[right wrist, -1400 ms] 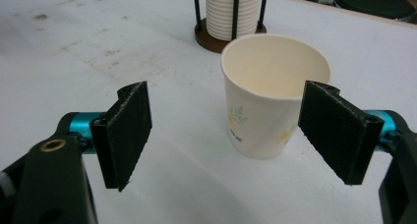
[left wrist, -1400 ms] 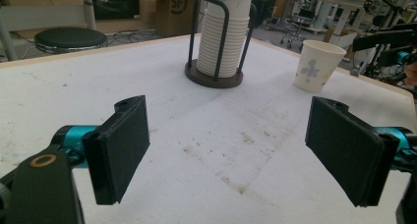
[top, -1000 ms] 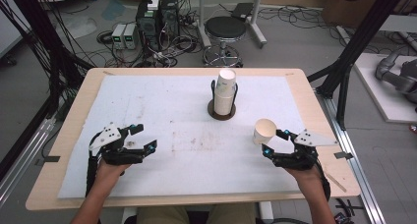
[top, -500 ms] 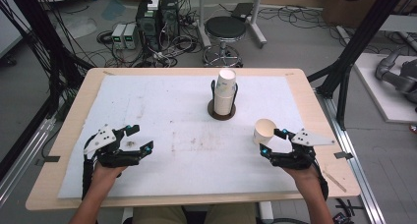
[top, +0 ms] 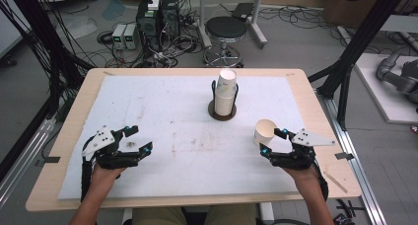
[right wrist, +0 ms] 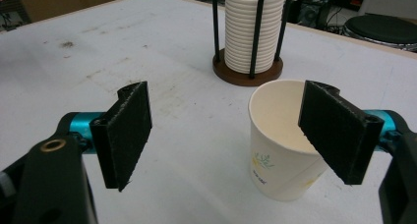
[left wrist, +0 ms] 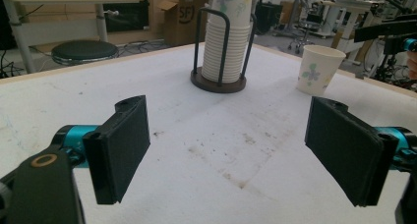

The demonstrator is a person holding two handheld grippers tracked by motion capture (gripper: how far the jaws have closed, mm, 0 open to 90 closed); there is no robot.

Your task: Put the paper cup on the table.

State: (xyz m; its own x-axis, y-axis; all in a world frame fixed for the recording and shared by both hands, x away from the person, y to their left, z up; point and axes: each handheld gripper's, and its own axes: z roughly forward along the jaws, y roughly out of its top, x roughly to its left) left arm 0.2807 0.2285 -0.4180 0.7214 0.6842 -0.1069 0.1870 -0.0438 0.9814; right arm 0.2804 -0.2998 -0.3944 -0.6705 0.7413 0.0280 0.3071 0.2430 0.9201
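A single paper cup (top: 265,131) with a flower print stands upright on the white mat (top: 162,111), right of middle. My right gripper (top: 272,141) is open just behind it. In the right gripper view the cup (right wrist: 278,150) stands just ahead of the open jaws, toward the right one, which hides part of its rim. A tall stack of paper cups (top: 226,92) sits in a black wire holder on a round brown base (top: 222,115) at mid-table. My left gripper (top: 139,138) is open at the front left, with nothing between its jaws; its view shows the stack (left wrist: 228,42) and the lone cup (left wrist: 319,69) far ahead.
The mat covers most of the wooden table (top: 320,101) and has dirty smudges (top: 192,145) near the middle. A black stool (top: 226,30), computer boxes (top: 157,18) and cables lie on the floor beyond the far edge. Black frame posts (top: 355,57) stand at the right.
Almost nothing: the left gripper has drifted slightly to the left. The right gripper and the lone cup stay where they were.
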